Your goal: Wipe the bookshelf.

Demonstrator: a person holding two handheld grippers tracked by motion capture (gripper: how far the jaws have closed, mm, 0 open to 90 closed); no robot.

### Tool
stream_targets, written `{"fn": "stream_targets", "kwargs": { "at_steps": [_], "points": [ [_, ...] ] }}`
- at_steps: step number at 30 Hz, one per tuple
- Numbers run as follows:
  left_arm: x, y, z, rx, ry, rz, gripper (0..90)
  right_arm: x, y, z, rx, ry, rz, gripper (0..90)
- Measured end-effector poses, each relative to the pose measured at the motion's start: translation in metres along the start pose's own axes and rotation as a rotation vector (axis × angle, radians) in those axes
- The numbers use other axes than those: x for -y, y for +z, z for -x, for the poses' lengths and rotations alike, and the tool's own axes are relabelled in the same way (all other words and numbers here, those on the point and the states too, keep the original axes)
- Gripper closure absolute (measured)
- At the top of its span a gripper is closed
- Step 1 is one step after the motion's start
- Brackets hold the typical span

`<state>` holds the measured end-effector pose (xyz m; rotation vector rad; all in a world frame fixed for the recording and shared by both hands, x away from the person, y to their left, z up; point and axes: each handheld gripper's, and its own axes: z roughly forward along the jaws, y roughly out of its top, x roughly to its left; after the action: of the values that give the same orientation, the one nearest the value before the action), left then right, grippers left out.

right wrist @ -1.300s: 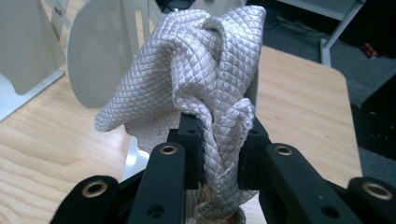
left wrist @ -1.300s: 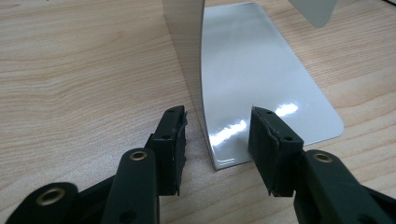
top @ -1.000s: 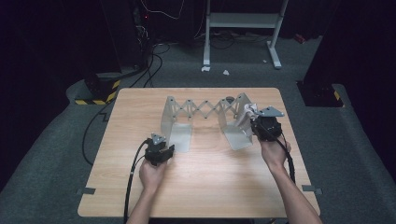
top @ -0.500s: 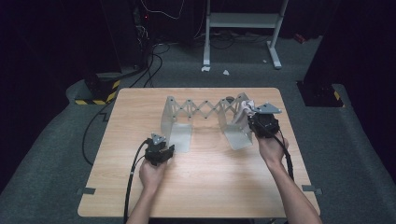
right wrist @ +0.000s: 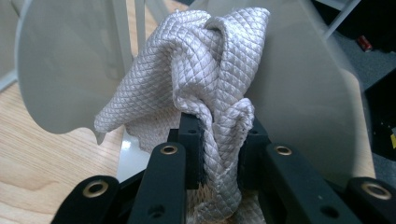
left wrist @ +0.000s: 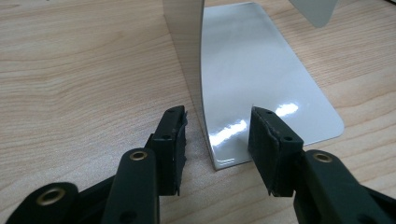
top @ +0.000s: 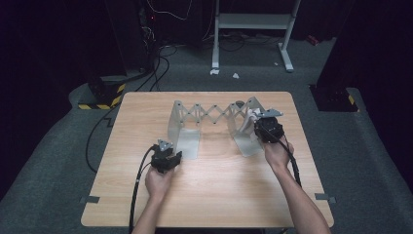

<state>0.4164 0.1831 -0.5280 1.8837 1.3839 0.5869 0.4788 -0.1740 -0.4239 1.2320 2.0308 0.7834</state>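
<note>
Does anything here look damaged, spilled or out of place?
Nothing stands out. The expandable rack stands upright on the table. The right gripper clamps a bunched cloth against the rack's end plate. The left gripper straddles the other plate's foot without touching it.

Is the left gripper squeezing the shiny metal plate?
No, the left gripper has open jaws standing on either side of the bookend's upright plate with gaps, not pressing it.
</note>
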Motion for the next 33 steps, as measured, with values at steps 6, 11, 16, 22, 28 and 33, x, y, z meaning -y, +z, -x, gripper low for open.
{"fn": "stream_targets", "kwargs": {
  "at_steps": [6, 11, 16, 22, 28, 33],
  "points": [
    [0.000, 0.000, 0.000, 0.000, -0.005, 0.002, 56.2, 0.008, 0.020, -0.005, 0.004, -0.006, -0.049, 77.1],
    [0.000, 0.000, 0.000, 0.000, -0.003, 0.002, 56.2, 0.015, 0.035, -0.007, -0.002, 0.004, -0.092, 77.0],
    [0.000, 0.000, 0.000, 0.000, -0.003, 0.002, 56.2, 0.023, 0.050, -0.007, -0.007, 0.021, -0.133, 77.0],
    [0.000, 0.000, 0.000, 0.001, -0.005, 0.002, 56.2, 0.026, 0.063, -0.010, -0.008, 0.027, -0.168, 77.0],
    [0.000, 0.000, 0.000, 0.002, -0.005, 0.002, 56.2, 0.016, 0.060, -0.005, -0.002, 0.053, -0.141, 77.0],
    [0.000, 0.000, 0.000, 0.004, -0.006, 0.003, 56.2, 0.003, 0.048, 0.000, 0.005, 0.062, -0.102, 76.9]
  ]
}}
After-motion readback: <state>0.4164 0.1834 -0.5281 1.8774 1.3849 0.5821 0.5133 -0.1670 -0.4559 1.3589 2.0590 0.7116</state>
